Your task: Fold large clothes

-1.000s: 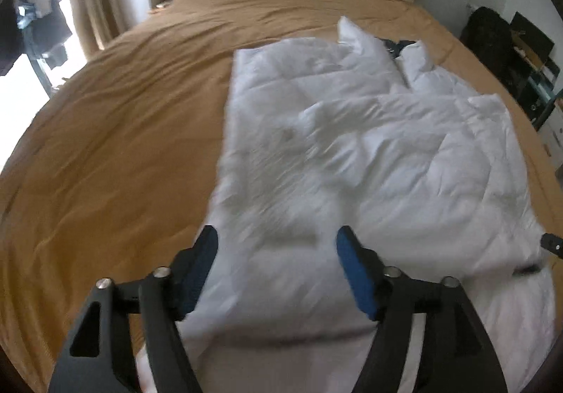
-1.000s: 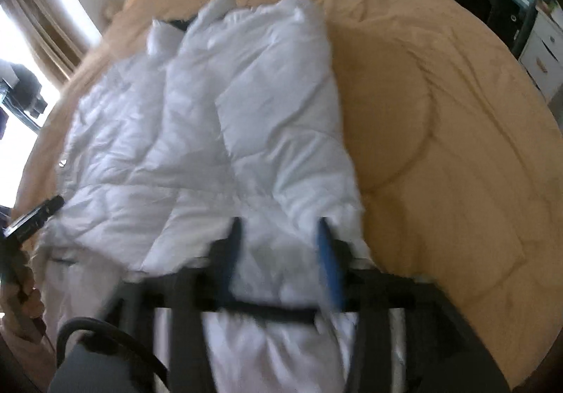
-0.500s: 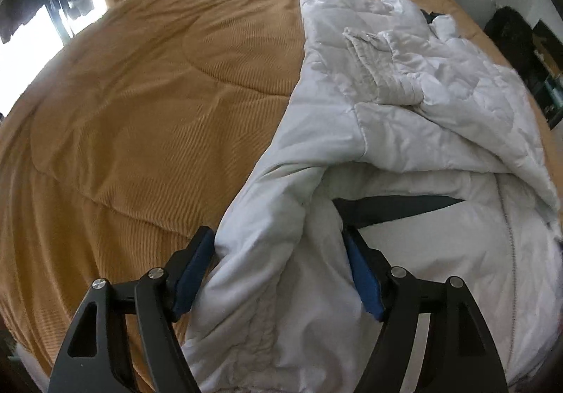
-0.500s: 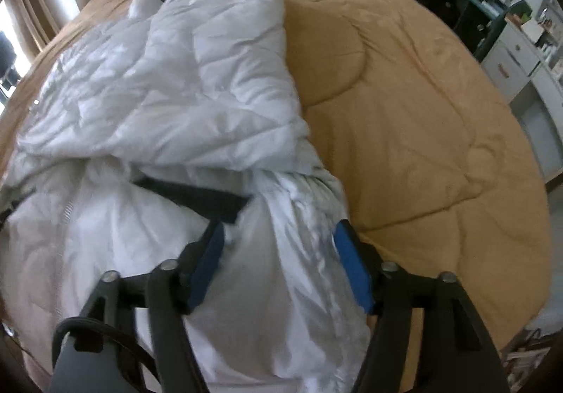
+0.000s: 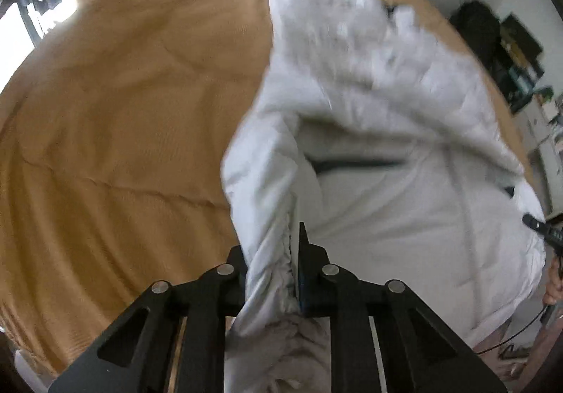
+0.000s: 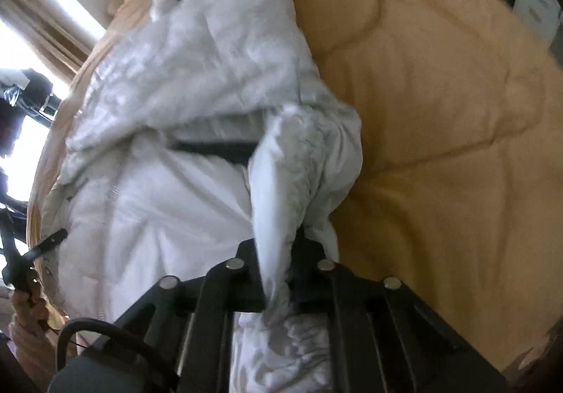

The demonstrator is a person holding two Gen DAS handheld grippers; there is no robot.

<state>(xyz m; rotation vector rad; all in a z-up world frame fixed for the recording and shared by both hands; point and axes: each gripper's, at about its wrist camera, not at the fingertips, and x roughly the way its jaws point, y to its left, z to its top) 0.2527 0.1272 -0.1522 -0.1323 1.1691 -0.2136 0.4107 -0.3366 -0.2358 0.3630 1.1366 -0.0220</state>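
Observation:
A large white padded jacket (image 5: 387, 153) lies on a tan bedspread (image 5: 123, 118), with a dark band across its inside; it also shows in the right wrist view (image 6: 183, 132). My left gripper (image 5: 272, 273) is shut on the jacket's gathered left hem corner and holds it lifted off the bed. My right gripper (image 6: 281, 262) is shut on the gathered right hem corner, also lifted. The near part of the jacket hangs between the two grippers; its far part rests on the bed.
The bed (image 6: 440, 132) spreads wide to either side of the jacket. Curtains and a bright window (image 5: 31, 16) stand at the left. Dark furniture and a bag (image 5: 492, 30) stand at the right, beyond the bed edge.
Both grippers have shut on the jacket's hem corners, which lay between open jaws half a second ago. The hem has risen off the bed.

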